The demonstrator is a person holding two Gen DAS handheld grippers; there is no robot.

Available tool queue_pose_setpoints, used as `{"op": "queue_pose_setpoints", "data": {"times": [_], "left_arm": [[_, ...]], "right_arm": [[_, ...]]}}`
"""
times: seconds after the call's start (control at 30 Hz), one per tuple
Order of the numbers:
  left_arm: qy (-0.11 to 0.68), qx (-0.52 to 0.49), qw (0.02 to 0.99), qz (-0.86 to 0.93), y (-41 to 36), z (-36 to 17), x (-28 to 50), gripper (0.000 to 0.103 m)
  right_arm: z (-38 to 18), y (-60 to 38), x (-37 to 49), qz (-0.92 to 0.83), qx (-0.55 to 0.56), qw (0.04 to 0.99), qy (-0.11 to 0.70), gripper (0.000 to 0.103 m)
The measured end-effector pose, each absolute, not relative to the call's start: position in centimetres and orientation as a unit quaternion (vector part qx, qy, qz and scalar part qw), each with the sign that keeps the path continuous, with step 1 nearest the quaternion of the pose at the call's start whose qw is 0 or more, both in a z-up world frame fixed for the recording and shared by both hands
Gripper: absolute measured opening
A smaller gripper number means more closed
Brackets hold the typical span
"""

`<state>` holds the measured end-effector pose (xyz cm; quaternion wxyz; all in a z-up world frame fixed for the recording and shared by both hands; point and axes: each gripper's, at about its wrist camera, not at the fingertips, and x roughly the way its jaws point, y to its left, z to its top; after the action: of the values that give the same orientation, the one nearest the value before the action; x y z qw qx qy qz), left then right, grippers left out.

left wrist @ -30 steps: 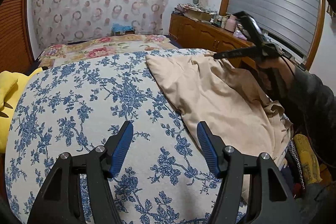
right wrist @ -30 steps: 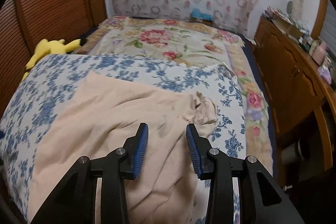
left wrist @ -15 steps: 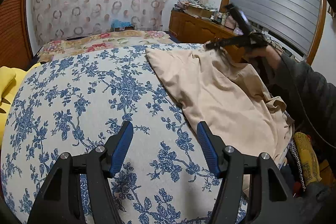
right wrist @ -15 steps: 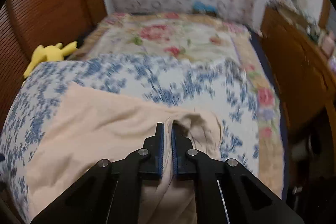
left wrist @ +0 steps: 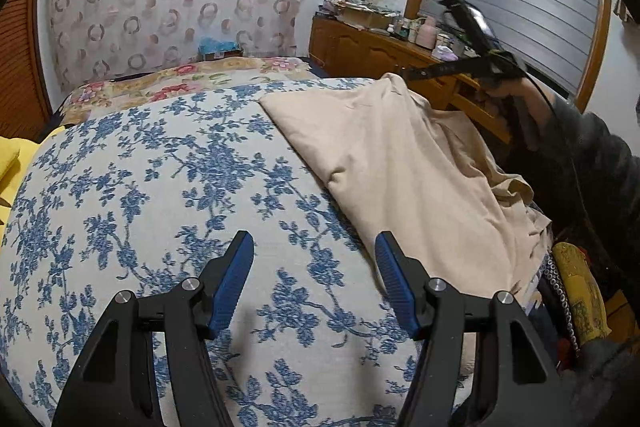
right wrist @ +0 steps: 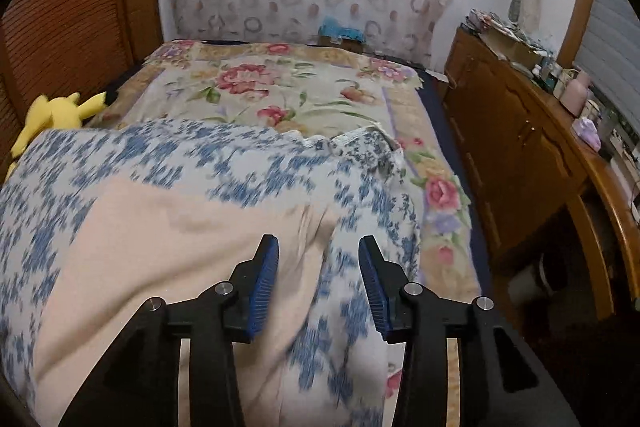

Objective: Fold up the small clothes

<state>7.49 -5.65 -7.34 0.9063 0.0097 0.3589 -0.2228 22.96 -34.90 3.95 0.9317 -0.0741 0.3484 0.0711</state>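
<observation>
Beige soft-knit garment (left wrist: 404,163) lies spread over the right side of the blue-and-white floral bedcover (left wrist: 168,187), one end trailing off the bed edge near the person's dark sleeve (left wrist: 592,155). Left gripper (left wrist: 314,279) hovers over bare cover, jaws apart, nothing between them. Right gripper (right wrist: 318,283) has just been opening; its jaws stand apart above the garment's far corner, no cloth pinched.

Handling, as a judgement: light, limp, thin fabric, not fragile, not slippery on the woven cover. It will drape and wrinkle, won't hold shape when lifted. Best grabbed at corners or hem edges, pinching one layer; both far corners together for a clean fold. The bunched end at the bed edge likely needs smoothing first.
</observation>
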Motion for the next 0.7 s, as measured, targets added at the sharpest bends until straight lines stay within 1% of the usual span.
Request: {"op": "queue_pose_setpoints", "data": {"times": [0.17,0.33,0.47,0.7], "left_arm": [[0.361,0.013,0.902,-0.236,-6.8,-7.4,7.4,0.064],[0.36,0.023,0.899,-0.248,-8.3,-7.3,7.0,0.064],[0.361,0.03,0.896,-0.259,-9.3,-7.3,6.5,0.064],[0.361,0.04,0.892,-0.271,-10.7,-7.5,6.0,0.064]], "right_arm": [[3.9,-33.4,16.0,0.101,-0.072,0.936,0.329,0.044],[2.7,-33.0,9.0,0.135,-0.076,0.933,0.326,0.044],[2.3,-33.3,5.9,0.162,-0.071,0.928,0.329,0.044],[2.1,-33.9,3.4,0.18,-0.074,0.917,0.347,0.044]]}}
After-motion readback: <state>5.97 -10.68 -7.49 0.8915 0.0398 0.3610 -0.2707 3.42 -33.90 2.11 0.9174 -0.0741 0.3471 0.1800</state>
